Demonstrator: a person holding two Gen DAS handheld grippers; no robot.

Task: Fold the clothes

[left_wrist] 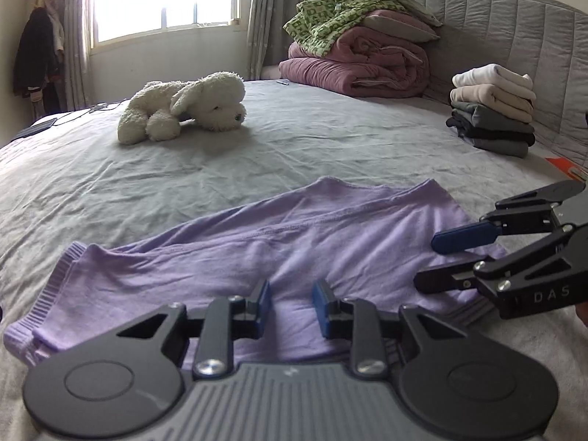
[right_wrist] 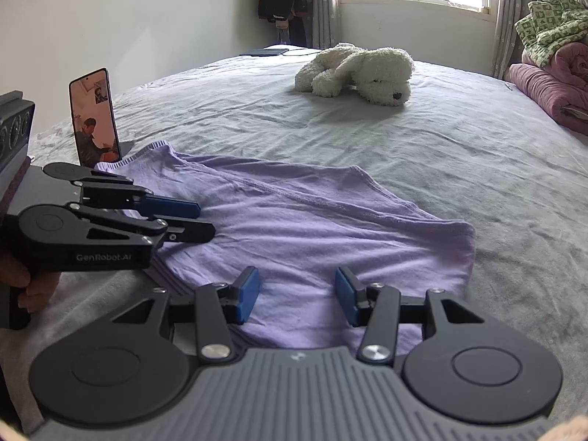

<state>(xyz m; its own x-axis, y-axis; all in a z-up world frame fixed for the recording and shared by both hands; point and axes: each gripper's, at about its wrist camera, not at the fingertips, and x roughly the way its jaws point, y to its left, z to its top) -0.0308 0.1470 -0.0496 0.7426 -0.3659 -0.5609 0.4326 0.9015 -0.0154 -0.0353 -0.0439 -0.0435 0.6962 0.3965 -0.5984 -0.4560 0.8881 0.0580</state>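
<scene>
A lilac garment (left_wrist: 294,242) lies flattened across the grey bedsheet (left_wrist: 257,154), with ribbed hems at its left end and near edge. My left gripper (left_wrist: 290,307) is open and empty, just above the garment's near edge. My right gripper (left_wrist: 428,261) comes in from the right over the garment's right end, open and empty. In the right wrist view the garment (right_wrist: 312,228) spreads ahead of the open right gripper (right_wrist: 297,299). The left gripper (right_wrist: 204,218) reaches in from the left over the garment's ribbed edge, jaws apart.
A white plush dog (left_wrist: 187,104) lies further back on the bed. A stack of folded clothes (left_wrist: 494,106) stands at the right by the padded headboard (left_wrist: 514,36), next to a pile of quilts (left_wrist: 360,55). A phone (right_wrist: 94,117) stands upright at the bed's left edge.
</scene>
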